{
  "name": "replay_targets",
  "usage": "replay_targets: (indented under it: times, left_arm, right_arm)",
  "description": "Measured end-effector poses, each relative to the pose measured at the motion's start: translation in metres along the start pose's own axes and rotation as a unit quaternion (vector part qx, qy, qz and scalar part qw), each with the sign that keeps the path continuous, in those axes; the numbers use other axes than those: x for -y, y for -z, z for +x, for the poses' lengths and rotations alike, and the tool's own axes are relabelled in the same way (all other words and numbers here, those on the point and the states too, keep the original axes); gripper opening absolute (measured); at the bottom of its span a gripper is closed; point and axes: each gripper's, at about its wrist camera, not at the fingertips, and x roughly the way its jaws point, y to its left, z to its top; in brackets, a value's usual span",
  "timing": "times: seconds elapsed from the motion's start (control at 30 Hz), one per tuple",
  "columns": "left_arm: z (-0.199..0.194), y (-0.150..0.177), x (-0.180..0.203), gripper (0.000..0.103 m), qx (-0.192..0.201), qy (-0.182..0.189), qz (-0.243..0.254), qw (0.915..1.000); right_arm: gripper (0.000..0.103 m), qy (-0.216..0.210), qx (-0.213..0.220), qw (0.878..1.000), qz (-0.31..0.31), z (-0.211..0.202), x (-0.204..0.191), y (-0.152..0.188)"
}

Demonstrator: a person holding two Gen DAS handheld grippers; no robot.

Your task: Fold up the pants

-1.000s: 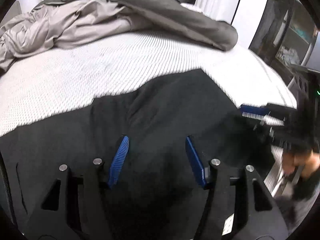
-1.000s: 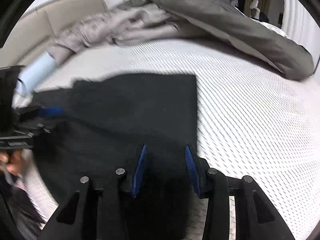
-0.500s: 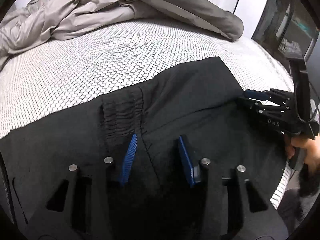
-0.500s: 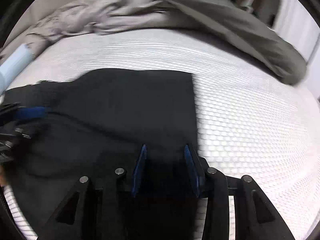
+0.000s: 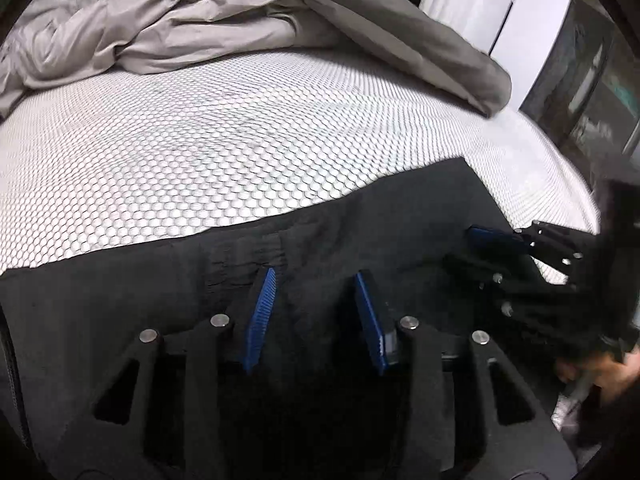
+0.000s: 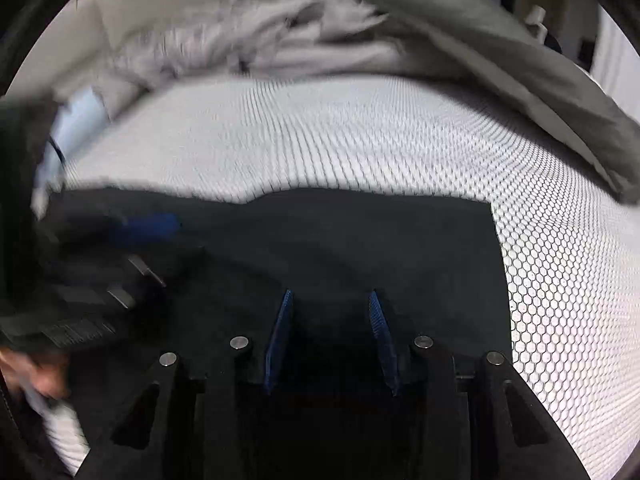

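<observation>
Mesh bed: black pants under left gripper (pads apart).

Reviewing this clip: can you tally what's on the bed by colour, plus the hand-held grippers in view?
Black: 1, the pants
Grey: 1, the crumpled duvet
White: 1, the honeycomb mattress cover
Pale blue: 1, a blurred roll-shaped item, kind unclear
Hand-held grippers: 2, left hand-held gripper and right hand-held gripper
Total: 6
</observation>
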Motion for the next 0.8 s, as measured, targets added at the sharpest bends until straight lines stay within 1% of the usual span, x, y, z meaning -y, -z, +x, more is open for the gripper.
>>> replay_targets:
  times: [0.03,0.07,0.1,0.13,0.17,0.2,0.23,0.27,0.3,0.33,0.37,0.4,0.43,0.47,0.5,0.57,0.63,0.67,0.7,0.73,0.77,0.8]
  left_arm:
    - [-0.004,0.001,-0.006,0.037,0.001,0.002,-0.007,1.0]
    - [-0.005,0.003,-0.007,0.037,0.001,-0.006,-0.007,1.0]
    - [-0.005,0.006,-0.009,0.043,-0.004,-0.039,-0.002,0.9992]
    - [-0.005,0.008,-0.012,0.068,-0.008,-0.061,-0.002,0.9981]
    - [-0.006,0.011,-0.018,0.072,-0.004,-0.077,-0.012,0.997]
    - [-0.009,0.011,-0.021,0.071,-0.002,-0.071,-0.023,0.9972]
    - [-0.013,0.011,-0.025,0.067,-0.005,-0.064,-0.033,0.9974]
    - [-0.019,0.01,-0.026,0.063,-0.001,-0.071,-0.036,0.9968]
    - [-0.027,0.009,-0.024,0.06,0.007,-0.086,-0.035,0.9957]
    - [-0.037,0.005,-0.02,0.06,0.025,-0.098,-0.03,0.9944]
    - [-0.042,0.002,-0.016,0.06,0.037,-0.102,-0.029,0.9936]
    - [-0.048,-0.001,-0.013,0.06,0.051,-0.107,-0.031,0.9924]
    - [-0.054,-0.005,-0.006,0.06,0.067,-0.103,-0.03,0.992]
    - [-0.055,-0.009,0.001,0.06,0.071,-0.095,-0.024,0.9927]
    - [-0.053,-0.012,0.008,0.06,0.071,-0.083,-0.013,0.9939]
    - [-0.041,-0.014,0.021,0.06,0.057,-0.067,0.013,0.9961]
    - [-0.017,-0.011,0.027,0.058,0.021,-0.057,0.028,0.9978]
    - [-0.003,-0.008,0.025,0.057,-0.004,-0.065,0.028,0.9975]
    - [0.006,-0.007,0.02,0.055,-0.019,-0.074,0.024,0.9968]
    - [0.01,-0.004,0.012,0.055,-0.02,-0.064,0.015,0.9976]
    - [0.008,-0.004,0.007,0.055,-0.016,-0.053,0.009,0.9984]
    - [0.007,-0.004,0.003,0.055,-0.015,-0.05,0.004,0.9986]
  right_arm:
    - [0.04,0.018,0.002,1.0,0.011,-0.001,0.013,0.002]
    - [0.04,0.03,0.002,0.999,0.023,-0.002,0.022,0.004]
    - [0.04,0.06,0.002,0.997,0.045,-0.004,0.039,0.006]
    - [0.041,0.082,0.0,0.995,0.057,-0.004,0.049,0.007]
    - [0.044,0.095,0.0,0.993,0.071,-0.004,0.058,0.01]
    - [0.044,0.079,0.003,0.993,0.09,-0.003,0.065,0.009]
    - [0.044,0.06,0.007,0.993,0.105,-0.006,0.071,0.009]
    - [0.044,0.06,0.011,0.992,0.11,-0.01,0.071,0.006]
    - [0.044,0.07,0.026,0.992,0.107,-0.018,0.068,0.002]
    - [0.044,0.073,0.039,0.991,0.102,-0.023,0.064,-0.001]
    - [0.044,0.071,0.056,0.991,0.099,-0.032,0.057,-0.003]
    - [0.044,0.062,0.07,0.991,0.097,-0.039,0.049,-0.008]
    - [0.044,0.04,0.084,0.991,0.093,-0.043,0.04,-0.015]
    - [0.044,0.025,0.088,0.992,0.089,-0.044,0.032,-0.018]
    - [0.044,0.001,0.091,0.993,0.081,-0.041,0.021,-0.025]
    - [0.044,-0.024,0.085,0.993,0.073,-0.031,0.005,-0.029]
    - [0.044,-0.05,0.065,0.994,0.073,-0.009,-0.008,-0.037]
    - [0.044,-0.055,0.05,0.995,0.07,0.007,-0.009,-0.044]
    - [0.044,-0.048,0.025,0.997,0.059,0.022,-0.013,-0.043]
    - [0.044,-0.036,0.01,0.998,0.05,0.028,-0.014,-0.039]
    - [0.044,-0.01,0.001,0.999,0.042,0.035,-0.012,-0.037]
    - [0.045,0.027,0.001,0.999,0.038,0.036,-0.006,-0.035]
